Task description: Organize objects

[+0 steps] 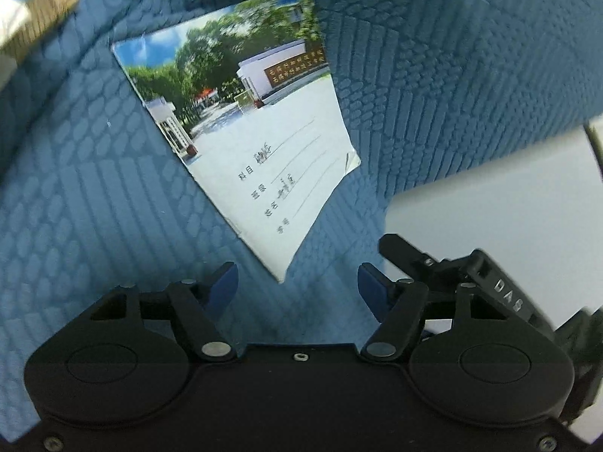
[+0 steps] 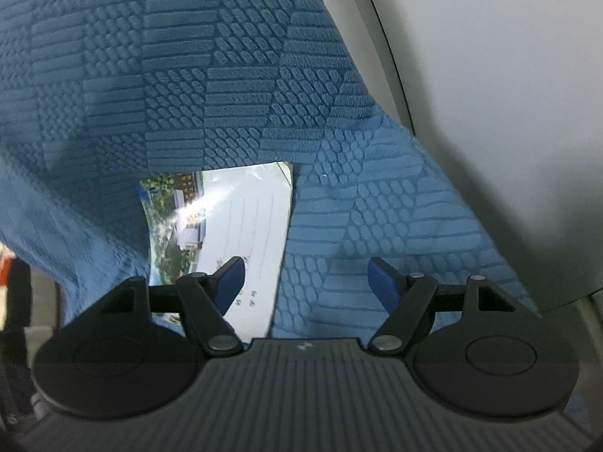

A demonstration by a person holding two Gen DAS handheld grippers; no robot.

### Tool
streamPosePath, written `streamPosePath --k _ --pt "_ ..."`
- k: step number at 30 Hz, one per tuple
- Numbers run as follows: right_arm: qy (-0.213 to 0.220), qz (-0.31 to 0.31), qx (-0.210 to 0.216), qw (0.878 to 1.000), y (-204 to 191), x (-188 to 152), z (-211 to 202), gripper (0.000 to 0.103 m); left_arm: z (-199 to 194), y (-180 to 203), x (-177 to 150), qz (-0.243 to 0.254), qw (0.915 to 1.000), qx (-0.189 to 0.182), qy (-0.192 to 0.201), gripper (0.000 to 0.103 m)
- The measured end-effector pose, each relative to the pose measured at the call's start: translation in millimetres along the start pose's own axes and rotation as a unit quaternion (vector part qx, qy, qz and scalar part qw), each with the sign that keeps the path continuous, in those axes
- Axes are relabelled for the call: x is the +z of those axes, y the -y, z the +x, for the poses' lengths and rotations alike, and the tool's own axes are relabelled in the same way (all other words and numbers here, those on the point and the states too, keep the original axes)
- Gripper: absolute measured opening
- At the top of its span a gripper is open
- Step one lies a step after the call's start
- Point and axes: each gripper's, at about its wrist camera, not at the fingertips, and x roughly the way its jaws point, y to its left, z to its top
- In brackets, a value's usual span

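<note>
A thin notebook [image 1: 241,120] with a photo of trees and a white gate on its cover lies flat on a blue textured cloth [image 1: 75,196]. Handwritten lines fill its pale lower half. My left gripper [image 1: 297,282] is open, and the notebook's near corner lies just ahead, between its blue pads and touching neither. In the right wrist view the same notebook [image 2: 241,222] lies left of centre. My right gripper [image 2: 307,280] is open over the notebook's right edge, its left pad [image 2: 230,278] above the cover and its right pad over bare cloth [image 2: 377,218].
A white surface [image 1: 490,196] borders the cloth on the right, also white surface [image 2: 490,75] with a dark line across it. A brown-edged book or box [image 1: 34,19] sits at the far left. The other gripper's black frame [image 1: 471,275] reaches in from the right.
</note>
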Motion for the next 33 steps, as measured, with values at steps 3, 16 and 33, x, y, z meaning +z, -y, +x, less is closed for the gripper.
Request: streamPosePath --k 3,16,33 --pt "-0.007 0.012 0.008 1.000 -0.3 2.5 6.6 0.074 7.5 -4.8 6.5 -0.039 0.9990 -0.022 -0.004 0.066" --pt "-0.026 0.108 0.067 0.992 18.3 3.5 18.9 0.076 21.3 -30.0 7.0 -0.201 0.9736 -0.095 0.050 0.040" --pt "-0.021 0.223 0.139 0.965 39.0 4.0 19.3 0.076 31.3 -10.3 3.4 -0.216 0.9707 -0.094 0.047 0.008"
